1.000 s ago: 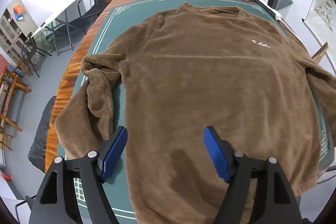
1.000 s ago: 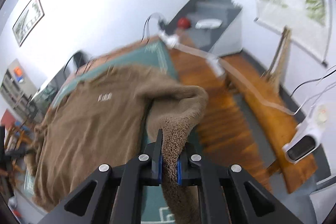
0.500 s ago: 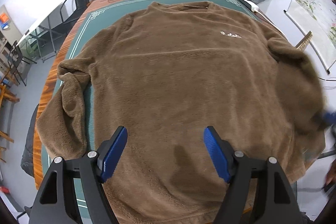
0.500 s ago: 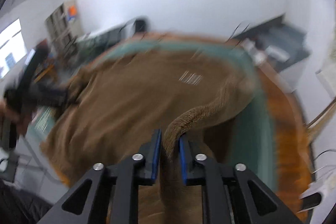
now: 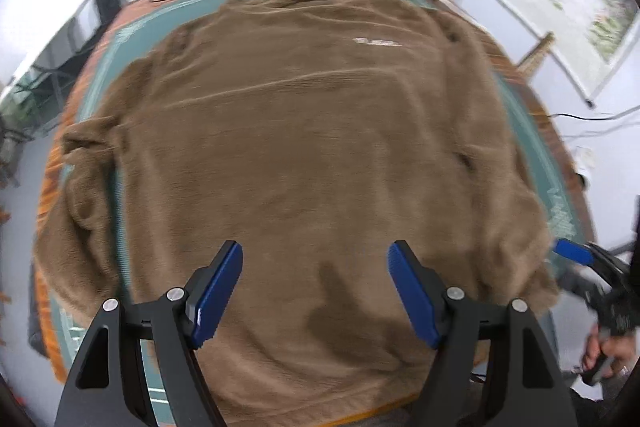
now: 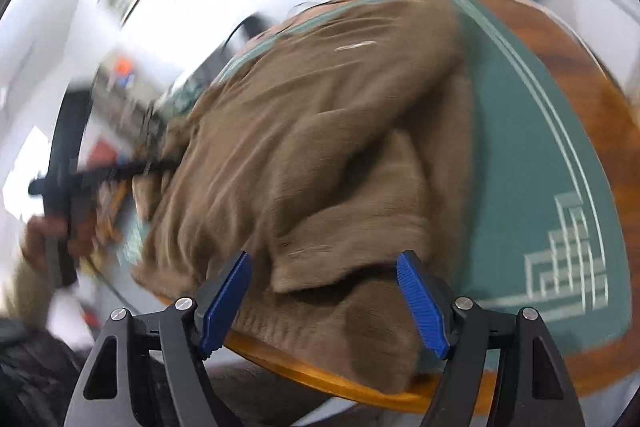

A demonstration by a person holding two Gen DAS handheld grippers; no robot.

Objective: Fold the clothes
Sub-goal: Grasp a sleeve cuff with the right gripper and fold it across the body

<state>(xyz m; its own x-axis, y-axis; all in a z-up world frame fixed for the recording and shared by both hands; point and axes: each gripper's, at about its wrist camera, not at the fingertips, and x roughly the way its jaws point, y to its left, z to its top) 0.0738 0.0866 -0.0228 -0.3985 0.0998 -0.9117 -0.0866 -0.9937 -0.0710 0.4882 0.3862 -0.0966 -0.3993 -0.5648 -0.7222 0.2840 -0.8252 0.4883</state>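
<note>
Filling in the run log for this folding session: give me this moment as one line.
stage: sleeve folding | left gripper: open, over sweater | right gripper: jaws opening, right sleeve lies between, unpressed | table

Brown fleece (image 5: 320,147) covering most of the green mat (image 6: 520,155), bare strip along its right edge
</note>
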